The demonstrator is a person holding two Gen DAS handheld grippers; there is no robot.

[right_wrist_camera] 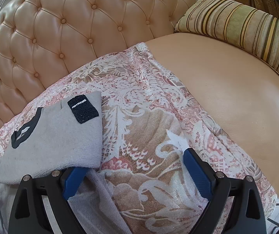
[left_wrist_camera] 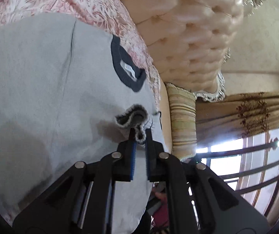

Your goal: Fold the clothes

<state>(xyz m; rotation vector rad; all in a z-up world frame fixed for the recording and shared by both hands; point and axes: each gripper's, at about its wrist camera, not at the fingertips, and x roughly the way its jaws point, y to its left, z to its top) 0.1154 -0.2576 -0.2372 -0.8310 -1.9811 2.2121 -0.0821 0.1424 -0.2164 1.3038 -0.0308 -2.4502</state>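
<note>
A grey knit sweater (left_wrist_camera: 42, 81) is spread on a floral pink-and-beige cover (right_wrist_camera: 149, 117) ahead of both tongs. The left gripper (left_wrist_camera: 139, 134) is clamped on a dark, fuzzy-edged cuff (left_wrist_camera: 133, 117) of the sweater, bunched between its blue ribbed pads. The right gripper (right_wrist_camera: 131, 161) is held wide apart; its left finger (right_wrist_camera: 74, 181) is tucked under the folded sweater edge. A dark ribbed collar (left_wrist_camera: 127, 66) lies beyond the left gripper. A tufted, glossy headboard (right_wrist_camera: 61, 29) and a striped cushion (right_wrist_camera: 246, 31) lie farther ahead.
</note>
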